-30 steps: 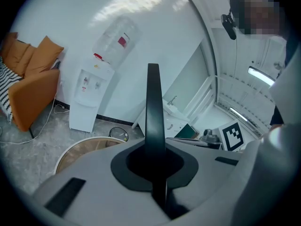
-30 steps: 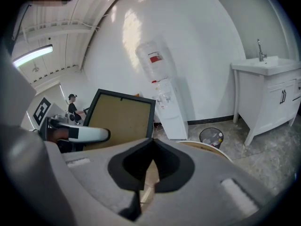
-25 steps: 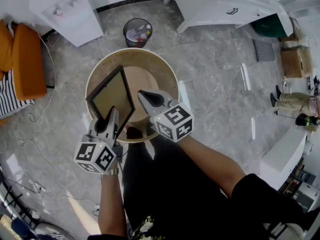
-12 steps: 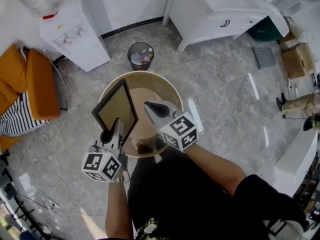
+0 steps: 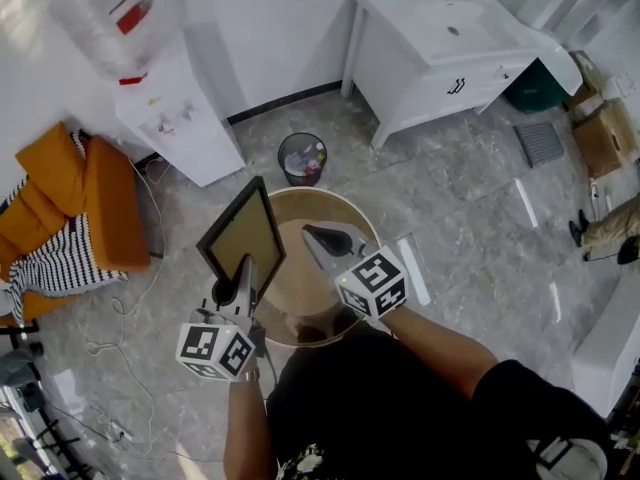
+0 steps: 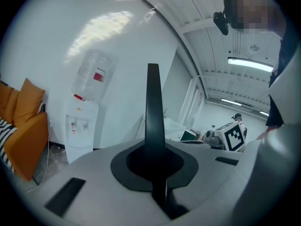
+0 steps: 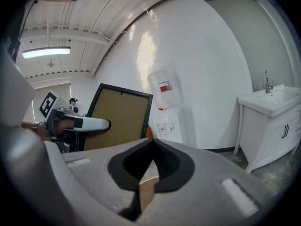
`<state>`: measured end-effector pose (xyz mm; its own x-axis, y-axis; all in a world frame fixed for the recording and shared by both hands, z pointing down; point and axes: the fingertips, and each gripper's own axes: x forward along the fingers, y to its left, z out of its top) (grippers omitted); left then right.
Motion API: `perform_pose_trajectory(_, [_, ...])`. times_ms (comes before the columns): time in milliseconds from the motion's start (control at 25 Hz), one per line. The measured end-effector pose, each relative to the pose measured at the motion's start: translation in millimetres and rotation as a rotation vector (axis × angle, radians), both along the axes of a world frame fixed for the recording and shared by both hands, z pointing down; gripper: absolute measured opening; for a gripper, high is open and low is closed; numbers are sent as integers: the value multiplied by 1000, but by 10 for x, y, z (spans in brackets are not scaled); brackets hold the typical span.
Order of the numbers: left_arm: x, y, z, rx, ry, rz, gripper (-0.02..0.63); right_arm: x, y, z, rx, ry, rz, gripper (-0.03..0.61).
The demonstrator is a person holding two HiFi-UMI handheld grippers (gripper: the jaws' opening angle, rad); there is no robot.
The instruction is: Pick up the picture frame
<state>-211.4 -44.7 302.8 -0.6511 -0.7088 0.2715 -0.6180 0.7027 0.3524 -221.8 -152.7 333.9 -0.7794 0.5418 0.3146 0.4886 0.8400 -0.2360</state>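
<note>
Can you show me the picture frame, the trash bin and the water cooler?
picture frame (image 5: 240,233), head view, middle of its brown board.
trash bin (image 5: 302,179), head view, its dark side wall.
water cooler (image 5: 185,123), head view, its white body.

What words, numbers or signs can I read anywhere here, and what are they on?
Nothing here reads as words.
Red label on the water bottle: too blurred to read.
Small marks on the water dispenser: too small.
On the left marker cube and right marker cube: black-and-white square patterns, no letters.
On the picture frame: no print showing.
</note>
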Motion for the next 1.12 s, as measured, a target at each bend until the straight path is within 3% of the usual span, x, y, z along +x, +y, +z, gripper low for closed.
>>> perform_pose_trajectory(400, [-301,91,-901,57,-146,-48,20,-341,-111,-1069,25,-181,30,-5])
perform_pose_trajectory(680, [-451,34,-1460,57,-270,-27,20,-454,-194,-1533,21,-278,52,-5])
perform_pose_trajectory(960, [-401,-13,-1939,94,-348,-2,20,-428,-240,-1915,131,-402,53,-5])
perform_pose_trajectory(1120, [-370,-1,-2174,93,-395,13,20,-412,-219,-2172,113,-451,58,-5])
